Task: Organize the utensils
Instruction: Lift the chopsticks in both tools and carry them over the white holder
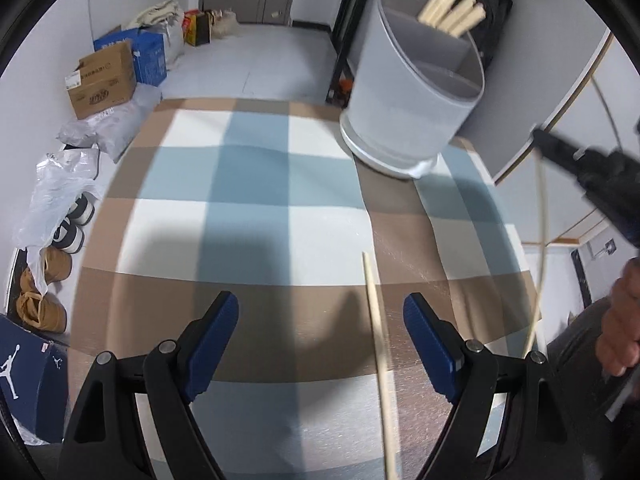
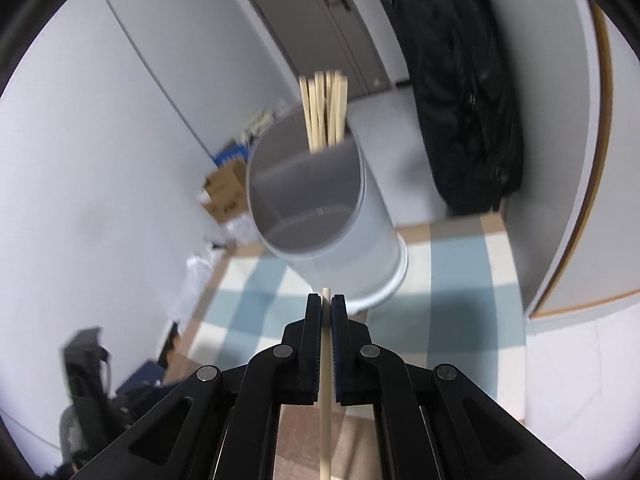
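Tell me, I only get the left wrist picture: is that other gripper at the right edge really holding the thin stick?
Observer: Yes. In the right wrist view the right gripper is shut on a chopstick, pinched between its two pads.
Operator: Where is it pointing?
Observer: Toward the grey holder; the compartment nearest that gripper looks empty.
Operator: And the chopsticks already in the holder?
Observer: From that side they stand bunched in the far compartment, behind a divider.
Operator: Anything behind the holder?
Observer: A black bag against the wall.
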Action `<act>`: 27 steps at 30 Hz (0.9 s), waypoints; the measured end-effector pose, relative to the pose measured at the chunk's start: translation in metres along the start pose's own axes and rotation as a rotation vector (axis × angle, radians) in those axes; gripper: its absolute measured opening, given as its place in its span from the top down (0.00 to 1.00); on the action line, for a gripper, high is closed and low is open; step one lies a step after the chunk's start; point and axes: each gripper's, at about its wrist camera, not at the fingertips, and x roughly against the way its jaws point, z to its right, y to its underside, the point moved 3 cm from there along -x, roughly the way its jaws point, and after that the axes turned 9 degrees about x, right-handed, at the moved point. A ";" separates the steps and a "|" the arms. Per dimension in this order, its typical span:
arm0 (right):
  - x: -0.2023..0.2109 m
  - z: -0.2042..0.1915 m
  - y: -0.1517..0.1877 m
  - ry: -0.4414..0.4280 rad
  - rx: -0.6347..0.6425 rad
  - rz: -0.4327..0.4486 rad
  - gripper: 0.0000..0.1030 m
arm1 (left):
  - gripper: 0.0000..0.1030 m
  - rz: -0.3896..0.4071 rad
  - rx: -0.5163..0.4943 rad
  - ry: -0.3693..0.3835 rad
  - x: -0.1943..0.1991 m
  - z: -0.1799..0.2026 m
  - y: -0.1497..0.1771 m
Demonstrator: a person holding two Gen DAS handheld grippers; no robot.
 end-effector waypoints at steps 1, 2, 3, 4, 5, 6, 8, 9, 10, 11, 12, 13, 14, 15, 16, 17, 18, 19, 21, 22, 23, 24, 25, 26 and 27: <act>0.004 0.000 -0.001 -0.010 -0.002 0.014 0.96 | 0.21 -0.005 0.002 -0.005 -0.001 0.002 0.000; 0.006 0.000 -0.002 -0.020 -0.001 0.026 0.96 | 0.21 -0.014 0.006 -0.013 -0.004 0.004 -0.001; 0.006 -0.001 -0.004 -0.031 0.007 0.039 0.96 | 0.21 -0.025 0.007 -0.018 -0.006 0.007 -0.001; 0.010 -0.003 -0.006 -0.039 0.018 0.058 0.96 | 0.21 -0.037 0.006 -0.023 -0.009 0.009 -0.001; 0.013 -0.004 -0.006 -0.042 0.028 0.073 0.96 | 0.22 -0.046 0.004 -0.030 -0.011 0.012 0.000; 0.015 -0.006 -0.006 -0.045 0.038 0.090 0.96 | 0.23 -0.058 -0.001 -0.040 -0.014 0.014 0.001; 0.023 -0.005 -0.009 -0.048 0.046 0.118 0.96 | 0.32 -0.079 -0.027 -0.063 -0.019 0.020 0.003; 0.025 -0.003 -0.008 -0.048 0.046 0.129 0.96 | 0.33 -0.085 -0.035 -0.078 -0.021 0.021 0.003; 0.027 -0.002 -0.009 -0.048 0.043 0.136 0.96 | 0.35 -0.093 -0.036 -0.087 -0.023 0.022 0.003; 0.029 0.000 -0.010 -0.049 0.035 0.142 0.96 | 0.38 -0.101 -0.033 -0.088 -0.024 0.022 0.003; 0.031 0.003 -0.011 -0.052 0.025 0.148 0.96 | 0.40 -0.107 -0.029 -0.090 -0.026 0.022 0.002; 0.033 0.005 -0.011 -0.056 0.017 0.151 0.96 | 0.41 -0.103 -0.031 -0.101 -0.026 0.022 0.000; 0.035 0.008 -0.012 -0.055 0.008 0.158 0.96 | 0.46 -0.106 -0.032 -0.110 -0.026 0.022 -0.001; 0.037 0.009 -0.013 -0.058 0.002 0.163 0.96 | 0.47 -0.108 -0.031 -0.116 -0.027 0.021 -0.003; 0.038 0.010 -0.014 -0.061 -0.002 0.167 0.96 | 0.52 -0.110 -0.030 -0.121 -0.027 0.022 -0.004; 0.040 0.011 -0.014 -0.063 -0.007 0.172 0.96 | 0.57 -0.113 -0.029 -0.126 -0.027 0.023 -0.005; 0.042 0.011 -0.015 -0.065 -0.008 0.176 0.96 | 0.60 -0.116 -0.031 -0.131 -0.027 0.023 -0.006; 0.043 0.011 -0.015 -0.067 -0.008 0.180 0.96 | 0.68 -0.117 -0.034 -0.138 -0.028 0.026 -0.006; 0.045 0.011 -0.016 -0.071 -0.010 0.190 0.96 | 0.86 -0.108 -0.037 -0.165 -0.029 0.027 -0.006; 0.046 0.011 -0.016 -0.073 -0.011 0.193 0.96 | 0.93 -0.106 -0.034 -0.170 -0.031 0.029 -0.006; 0.046 0.011 -0.017 -0.074 -0.013 0.196 0.96 | 0.94 -0.103 -0.034 -0.165 -0.030 0.029 -0.005; 0.046 0.011 -0.017 -0.074 -0.015 0.197 0.96 | 0.96 -0.101 -0.036 -0.164 -0.031 0.030 -0.005; 0.046 0.012 -0.017 -0.075 -0.018 0.197 0.96 | 0.98 -0.097 -0.041 -0.167 -0.030 0.031 -0.003; 0.046 0.012 -0.016 -0.075 -0.020 0.195 0.96 | 0.99 -0.094 -0.044 -0.165 -0.029 0.031 -0.002; 0.046 0.013 -0.016 -0.074 -0.023 0.194 0.96 | 0.99 -0.090 -0.042 -0.165 -0.029 0.032 -0.001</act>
